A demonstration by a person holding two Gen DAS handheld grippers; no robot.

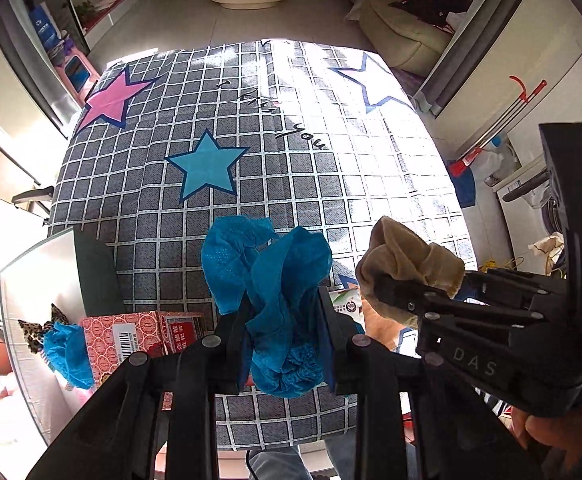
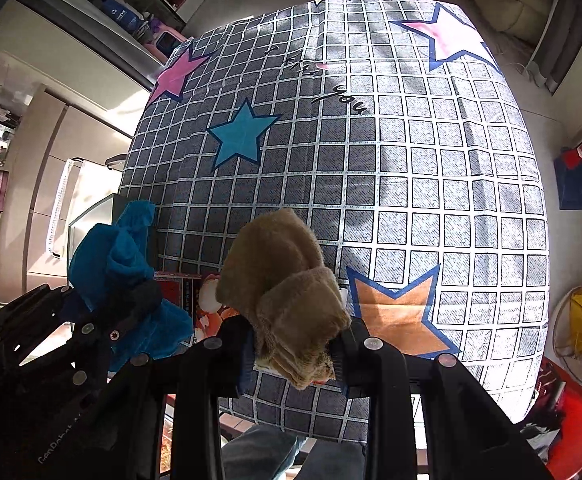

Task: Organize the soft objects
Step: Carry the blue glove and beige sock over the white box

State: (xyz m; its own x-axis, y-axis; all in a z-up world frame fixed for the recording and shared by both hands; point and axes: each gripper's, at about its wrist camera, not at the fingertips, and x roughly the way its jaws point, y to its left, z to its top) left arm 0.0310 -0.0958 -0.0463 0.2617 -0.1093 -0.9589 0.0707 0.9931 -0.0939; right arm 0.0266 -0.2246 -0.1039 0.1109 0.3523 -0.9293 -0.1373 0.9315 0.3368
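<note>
My left gripper (image 1: pixel 285 312) is shut on a crumpled blue mesh cloth (image 1: pixel 275 272), which it holds above the near edge of the table. To its right, my right gripper (image 1: pixel 403 300) is shut on a bunched tan sock (image 1: pixel 403 256). In the right wrist view the tan sock (image 2: pixel 287 292) bulges up from between the fingers of the right gripper (image 2: pixel 295 336). The left gripper (image 2: pixel 131 308) is at the left there with the blue mesh cloth (image 2: pixel 119 248). Both grippers point steeply down over the grey checked star-print tablecloth (image 1: pixel 251 120).
A red printed box (image 1: pixel 139 336) lies at the table's near left, with a second blue cloth (image 1: pixel 69 356) and a leopard-print piece (image 1: pixel 37 332) beside it. A small printed packet (image 1: pixel 347 304) lies between the grippers. A person's legs (image 2: pixel 259 452) show below the table edge.
</note>
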